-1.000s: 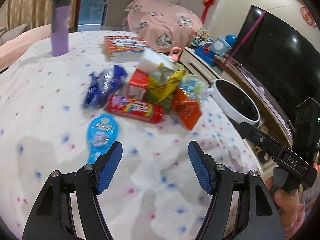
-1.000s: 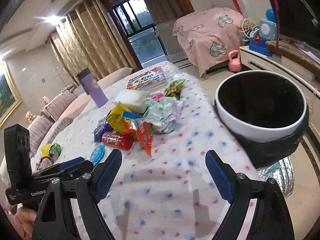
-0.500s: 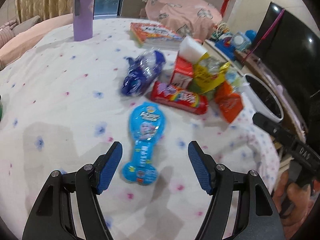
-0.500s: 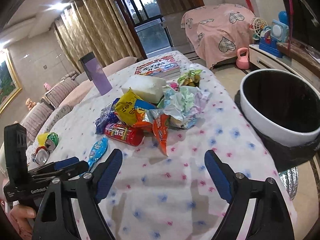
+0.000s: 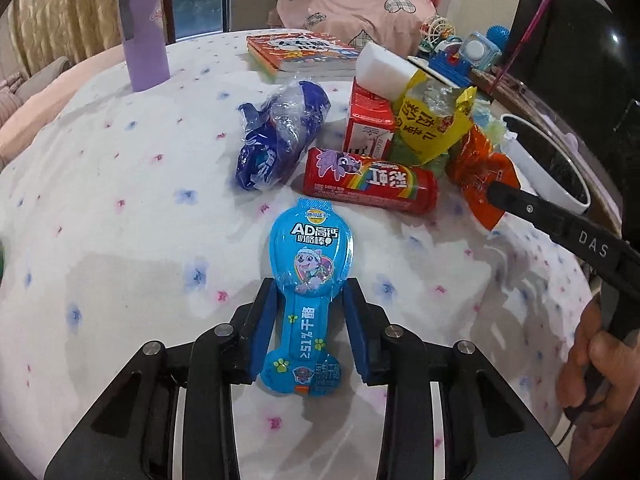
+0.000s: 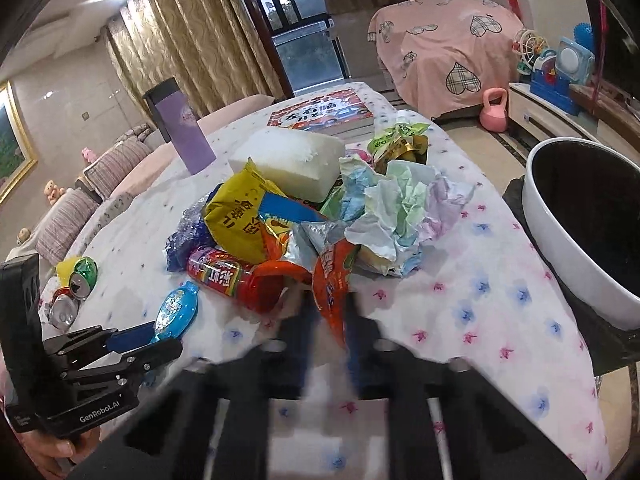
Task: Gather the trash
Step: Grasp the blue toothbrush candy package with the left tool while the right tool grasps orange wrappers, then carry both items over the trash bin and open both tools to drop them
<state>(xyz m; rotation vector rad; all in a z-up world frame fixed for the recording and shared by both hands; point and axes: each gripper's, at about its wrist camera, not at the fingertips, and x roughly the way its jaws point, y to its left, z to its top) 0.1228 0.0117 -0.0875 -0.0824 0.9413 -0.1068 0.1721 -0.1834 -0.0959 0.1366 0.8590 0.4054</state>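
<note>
A blue cheese-stick wrapper (image 5: 308, 264) lies flat on the dotted tablecloth. Its narrow stem runs between the blue pads of my left gripper (image 5: 310, 292). The jaws are closing around it, and a thin gap still shows beside the stem. My right gripper (image 6: 328, 320) is blurred and shut on the lower tip of an orange snack wrapper (image 6: 332, 276) at the front of the trash pile. The pile also holds a red candy tube (image 5: 368, 184), a yellow bag (image 5: 432, 120), a blue bag (image 5: 280, 136) and crumpled paper (image 6: 400, 208). A white bin with a black liner (image 6: 560, 264) stands to the right.
On the far side of the table are a purple tumbler (image 5: 144, 28), a book (image 5: 300, 52) and a white foam block (image 6: 288, 160). Crushed cans (image 6: 72, 288) lie at the table's left edge. A pink-covered seat, a toy shelf and a TV stand beyond the table.
My left gripper dropped over the blue wrapper and its jaws narrowed around it. The right gripper moved in to the pile and its wide jaws closed on the orange wrapper.
</note>
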